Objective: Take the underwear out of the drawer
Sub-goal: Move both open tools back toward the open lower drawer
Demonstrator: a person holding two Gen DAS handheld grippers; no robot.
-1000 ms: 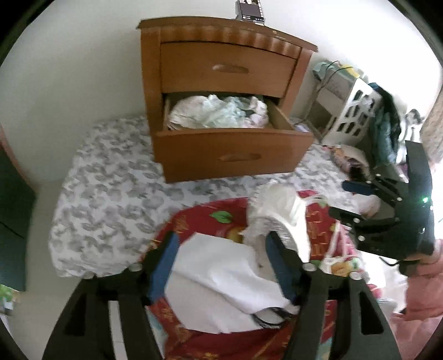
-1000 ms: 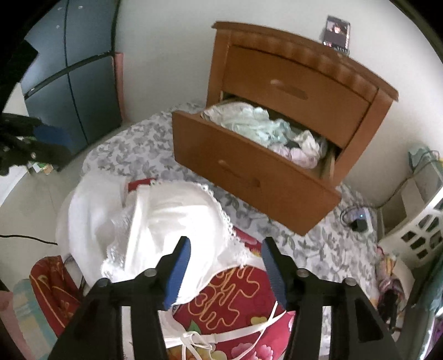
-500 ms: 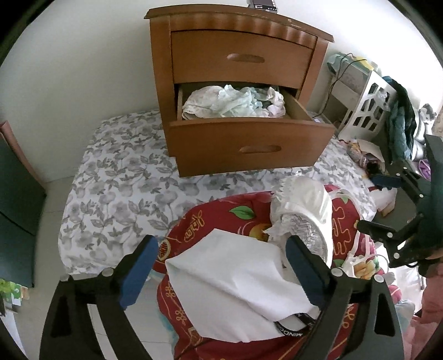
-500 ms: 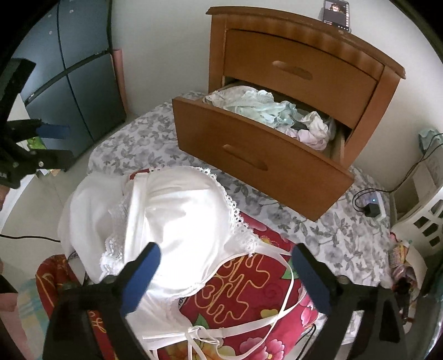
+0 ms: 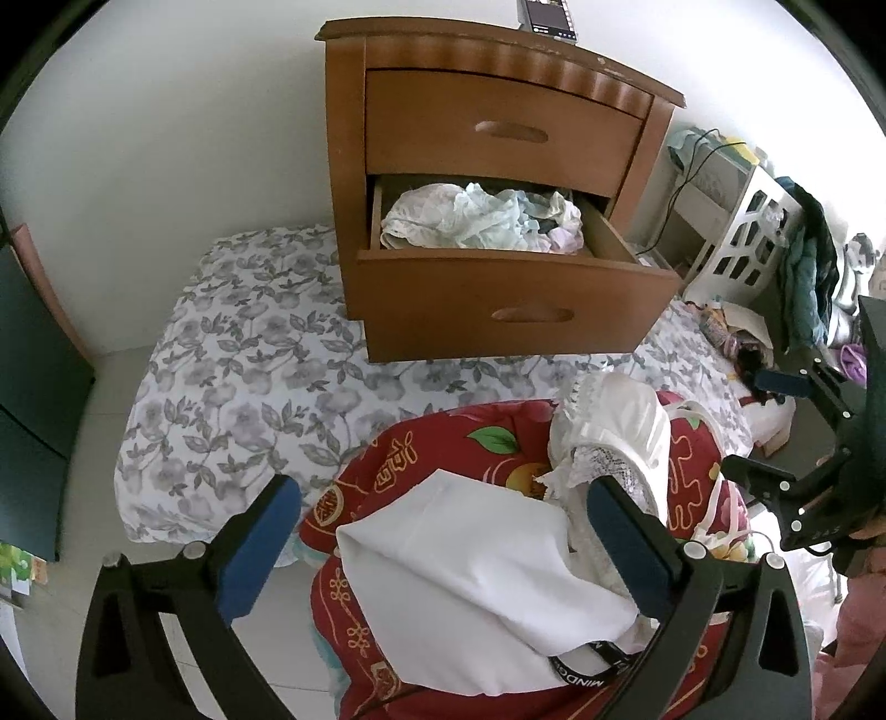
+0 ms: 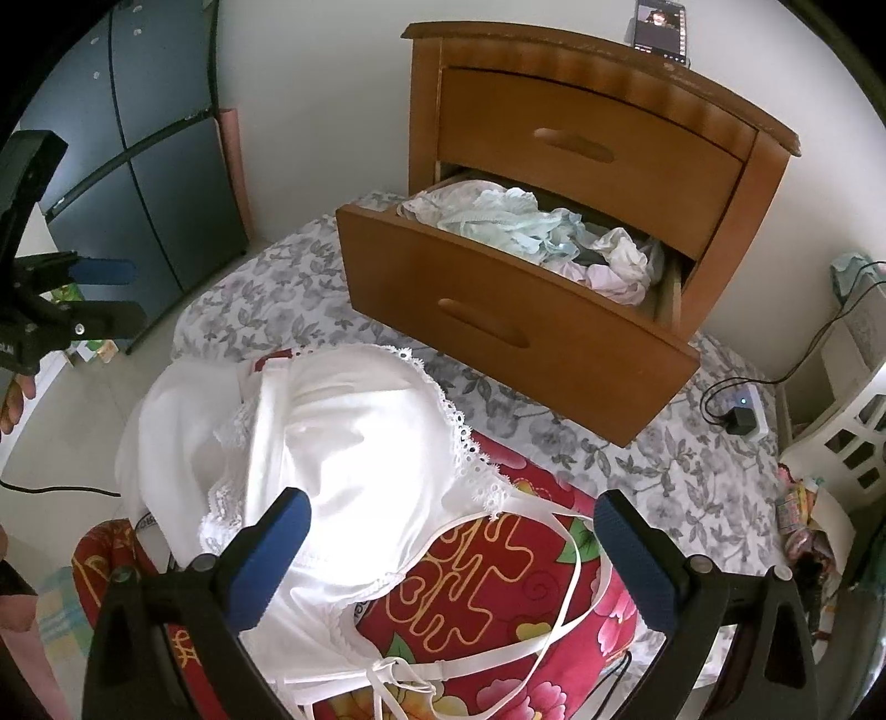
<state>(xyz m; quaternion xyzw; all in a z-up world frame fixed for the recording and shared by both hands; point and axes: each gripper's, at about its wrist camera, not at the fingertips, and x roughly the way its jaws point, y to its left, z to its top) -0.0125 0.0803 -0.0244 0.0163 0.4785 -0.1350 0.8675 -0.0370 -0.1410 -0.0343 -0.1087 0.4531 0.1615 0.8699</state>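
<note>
More underwear (image 5: pixel 482 219) still fills the open drawer (image 5: pixel 515 310); a white bra (image 6: pixel 354 443) lies released on the red quilt (image 6: pixel 498 570). My left hand-held gripper (image 5: pixel 443 531) and right hand-held gripper (image 6: pixel 454 554) have just been opening, nothing gripped. I fear snagging straps when lifting away

One wooden nightstand (image 5: pixel 498 160) with two drawers (image 5: pixel 515 310), one phone (image 6: pixel 659 25) on top, two white garments (image 6: pixel 343 459) on one red cushion (image 6: pixel 498 598), one white basket (image 5: pixel 742 232), two grippers (image 5: pixel 443 531)
</note>
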